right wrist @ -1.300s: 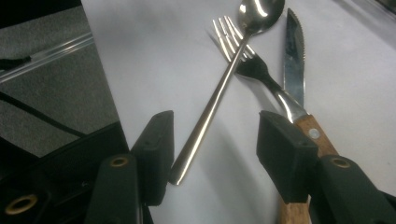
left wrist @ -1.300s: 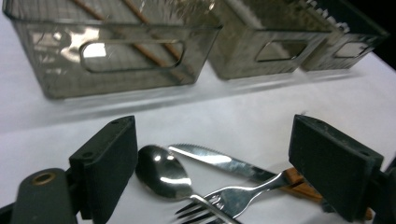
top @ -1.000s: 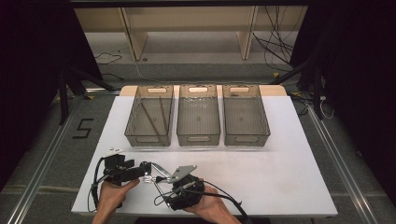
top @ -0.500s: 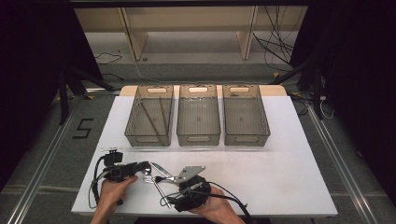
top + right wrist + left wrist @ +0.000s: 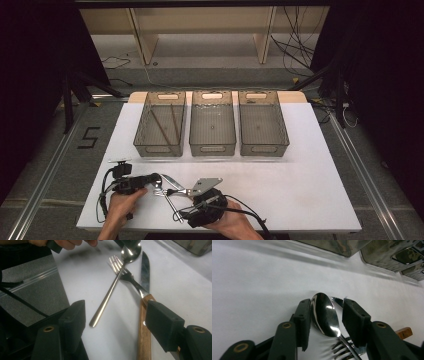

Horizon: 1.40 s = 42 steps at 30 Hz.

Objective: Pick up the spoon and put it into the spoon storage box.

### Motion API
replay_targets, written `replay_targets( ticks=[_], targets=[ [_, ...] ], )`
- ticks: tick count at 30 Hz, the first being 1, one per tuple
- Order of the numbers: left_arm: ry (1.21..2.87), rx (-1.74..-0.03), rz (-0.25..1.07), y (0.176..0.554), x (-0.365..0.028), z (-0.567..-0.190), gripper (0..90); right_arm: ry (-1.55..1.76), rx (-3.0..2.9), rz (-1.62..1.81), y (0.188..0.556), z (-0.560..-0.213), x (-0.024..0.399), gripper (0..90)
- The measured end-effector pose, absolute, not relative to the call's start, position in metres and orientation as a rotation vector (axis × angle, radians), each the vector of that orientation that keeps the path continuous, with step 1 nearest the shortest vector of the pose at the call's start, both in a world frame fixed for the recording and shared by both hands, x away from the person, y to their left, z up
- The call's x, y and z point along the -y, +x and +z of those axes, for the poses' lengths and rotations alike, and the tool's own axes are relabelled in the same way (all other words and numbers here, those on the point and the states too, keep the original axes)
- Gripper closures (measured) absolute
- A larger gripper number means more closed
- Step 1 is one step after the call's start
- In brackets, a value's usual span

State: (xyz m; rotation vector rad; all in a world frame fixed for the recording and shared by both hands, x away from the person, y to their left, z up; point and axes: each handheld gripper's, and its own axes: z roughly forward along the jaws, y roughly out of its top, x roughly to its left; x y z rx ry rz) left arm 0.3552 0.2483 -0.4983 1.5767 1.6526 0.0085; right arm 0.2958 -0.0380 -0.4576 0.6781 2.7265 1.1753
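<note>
Our left gripper [image 5: 325, 315], jaws just closing, brackets the spoon [image 5: 325, 315] bowl without a visible clamp; beside the spoon lie fork [image 5: 125, 273] and knife [image 5: 144, 302] (wood-handled), our right gripper [image 5: 115, 322] gaping.

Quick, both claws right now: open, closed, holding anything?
Left claw: just been closing around the spoon, not clamped.
Right claw: open, holding nothing.

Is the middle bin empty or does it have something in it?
Empty, as far as shows: the middle bin has a bare floor in the high view, while the left bin holds sticks.
</note>
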Motion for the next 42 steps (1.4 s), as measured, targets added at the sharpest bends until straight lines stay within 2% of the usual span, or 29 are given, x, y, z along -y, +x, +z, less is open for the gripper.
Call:
replay_targets(
  ticks=[18,27,42],
  targets=[
    [1.558,-1.648,0.031,0.353,-0.251,-0.501,84.2,0.686,-2.721,1.169,0.298,-0.457,0.041,33.6],
    [1.470,-1.617,-0.023,0.352,-0.253,-0.500,88.2,0.681,-2.726,1.166,0.297,-0.458,0.040,33.6],
    [1.406,-1.528,-0.011,0.344,-0.254,-0.482,88.7,0.694,-2.719,1.185,0.297,-0.457,0.037,33.7]
  ],
)
